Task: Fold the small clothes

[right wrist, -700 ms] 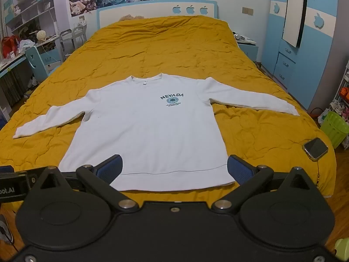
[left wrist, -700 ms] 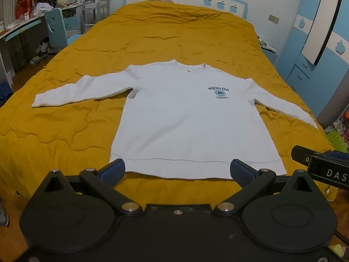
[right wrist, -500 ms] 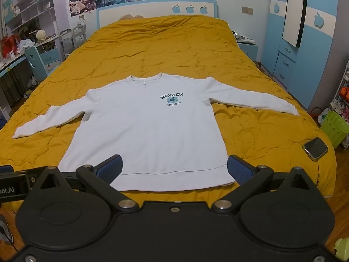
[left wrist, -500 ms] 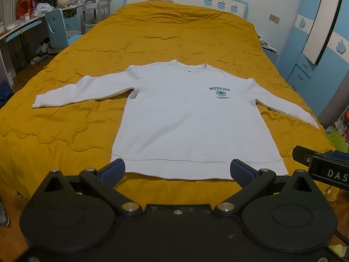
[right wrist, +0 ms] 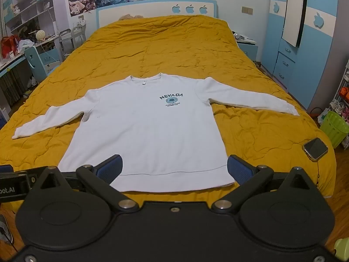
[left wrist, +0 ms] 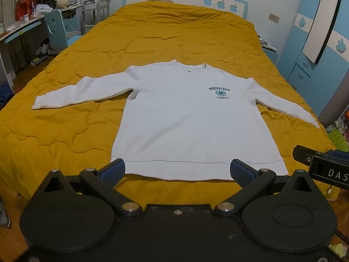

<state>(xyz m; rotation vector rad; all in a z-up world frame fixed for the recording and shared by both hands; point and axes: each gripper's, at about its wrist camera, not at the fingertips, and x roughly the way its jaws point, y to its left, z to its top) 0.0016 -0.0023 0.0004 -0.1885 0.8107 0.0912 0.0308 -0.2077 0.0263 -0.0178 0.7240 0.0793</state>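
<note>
A white long-sleeved sweatshirt point(left wrist: 192, 122) with a dark "NEVADA" print lies flat, front up, on the yellow bedspread point(left wrist: 174, 35), sleeves spread out to both sides and hem toward me. It also shows in the right wrist view point(right wrist: 148, 131). My left gripper point(left wrist: 177, 170) is open and empty, held above the hem at the foot of the bed. My right gripper point(right wrist: 173, 167) is open and empty too, above the hem beside it. Neither touches the cloth.
A phone point(right wrist: 315, 149) lies on the bedspread point(right wrist: 165, 43) near the front right corner. A green basket point(right wrist: 334, 128) stands on the floor at the right. A blue wardrobe point(right wrist: 305, 50) stands at the right, and a desk and blue chair point(left wrist: 56, 32) at the left.
</note>
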